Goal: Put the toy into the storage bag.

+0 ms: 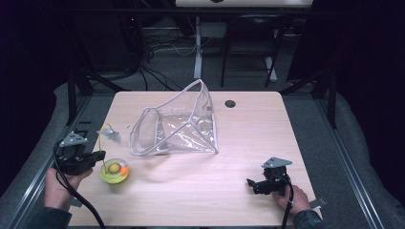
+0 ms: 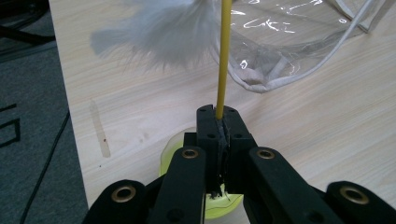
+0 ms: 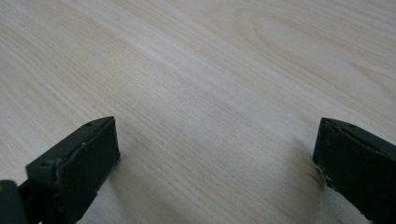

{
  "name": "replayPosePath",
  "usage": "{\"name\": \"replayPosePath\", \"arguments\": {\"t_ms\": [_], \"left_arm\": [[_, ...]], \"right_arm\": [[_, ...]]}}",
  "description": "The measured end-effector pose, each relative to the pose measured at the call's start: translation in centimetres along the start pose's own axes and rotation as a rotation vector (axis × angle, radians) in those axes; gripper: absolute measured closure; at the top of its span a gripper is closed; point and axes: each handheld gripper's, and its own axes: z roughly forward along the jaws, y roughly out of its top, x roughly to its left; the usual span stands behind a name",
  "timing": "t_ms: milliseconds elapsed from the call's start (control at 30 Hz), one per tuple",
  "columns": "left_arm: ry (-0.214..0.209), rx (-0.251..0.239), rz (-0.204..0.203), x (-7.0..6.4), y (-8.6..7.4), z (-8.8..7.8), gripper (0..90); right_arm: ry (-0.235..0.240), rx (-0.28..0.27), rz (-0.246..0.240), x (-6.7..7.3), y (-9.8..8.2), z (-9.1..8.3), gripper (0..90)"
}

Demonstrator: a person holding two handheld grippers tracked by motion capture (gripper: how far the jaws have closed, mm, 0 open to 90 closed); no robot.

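A pale wooden table (image 1: 248, 143) in a dark room. The left gripper (image 2: 219, 122) is clamped on the yellow wand (image 2: 223, 56) of a feather toy (image 1: 109, 132), which rises toward the clear pouch (image 1: 181, 126) just beyond; the right gripper (image 1: 258, 183), jaws apart, rests well away from the pouch.

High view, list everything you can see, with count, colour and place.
Table: one, light wood, centre.
Clear pouch: one, transparent with white trim, back middle of the table, mouth gaping.
Feather toy: one, yellow stick, pale feather on top, yellow-green round base with an orange ball, front left.
Cable hole: one, dark, far right of the pouch.
Left gripper: one, black, shut on the toy's yellow stick.
Right gripper: one, black, open over bare table, front right.
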Motion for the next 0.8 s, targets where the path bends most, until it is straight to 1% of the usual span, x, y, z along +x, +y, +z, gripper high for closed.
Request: {"name": "replayPosePath", "arguments": {"t_ms": [167, 200, 233, 367, 533, 633, 733, 800], "left_arm": [[0.003, -0.004, -0.003, 0.3, 0.4, -0.4, 88.1], [0.003, -0.003, -0.002, 0.3, 0.5, -0.5, 88.1], [0.006, 0.000, 0.005, 0.4, 0.6, -0.6, 88.1], [0.015, -0.001, 0.008, 0.5, 1.0, -0.8, 88.1], [0.020, 0.007, 0.003, 0.9, 1.2, -0.8, 88.1], [0.029, 0.022, 0.017, 1.2, 1.5, -0.8, 88.1], [0.038, 0.026, 0.021, 1.4, 1.8, -0.8, 88.1], [0.045, 0.036, 0.031, 1.6, 2.2, -0.7, 88.1]], "right_arm": [[0.000, 0.000, 0.000, 0.0, 0.0, 0.0, 0.0], [0.000, 0.003, -0.005, 0.0, 0.0, 0.0, 0.0], [0.000, 0.000, 0.000, 0.0, 0.0, 0.0, 0.0], [-0.001, -0.001, -0.001, 0.0, 0.0, 0.0, 0.0], [0.000, -0.001, -0.007, 0.0, 0.0, 0.0, 0.0], [0.000, 0.001, 0.000, 0.0, 0.0, 0.0, 0.0], [0.000, 0.000, -0.001, 0.0, 0.0, 0.0, 0.0], [0.000, 0.000, -0.001, 0.0, 0.0, 0.0, 0.0]]}}
